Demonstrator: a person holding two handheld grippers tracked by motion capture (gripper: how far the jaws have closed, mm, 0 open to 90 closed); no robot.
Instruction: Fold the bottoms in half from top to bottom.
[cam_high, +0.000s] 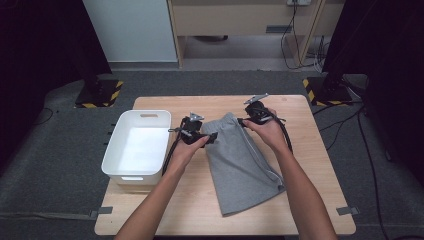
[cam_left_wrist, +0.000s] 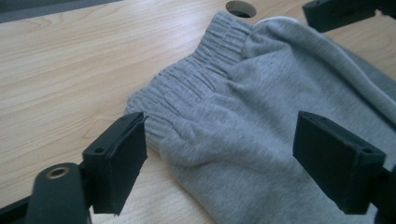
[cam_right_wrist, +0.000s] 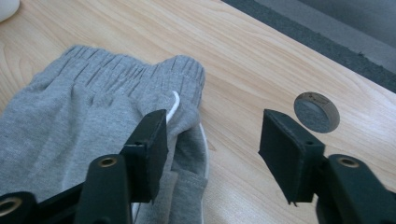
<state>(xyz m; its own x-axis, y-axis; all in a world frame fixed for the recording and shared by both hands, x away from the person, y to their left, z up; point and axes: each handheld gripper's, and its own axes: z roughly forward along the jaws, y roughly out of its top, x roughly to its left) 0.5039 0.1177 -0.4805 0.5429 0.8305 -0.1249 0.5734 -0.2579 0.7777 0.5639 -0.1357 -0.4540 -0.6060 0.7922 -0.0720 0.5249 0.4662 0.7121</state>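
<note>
So the grey shorts (cam_high: 242, 162) lie folded flat on the wooden table (cam_high: 320, 165), just right of the white bin (cam_high: 137, 147), waistband at the far end. The left gripper (cam_left_wrist: 219, 161) sits at the waistband corner nearest the bin, jaws spread wide with fabric between them, pads not pressing. The right gripper (cam_right_wrist: 212, 154) is at the waistband corner farthest from the bin, also spread; one jaw looks like it's brushing the cloth by the white drawstring (cam_right_wrist: 175, 105), hard to say. No readable labels or writing on anything.
</note>
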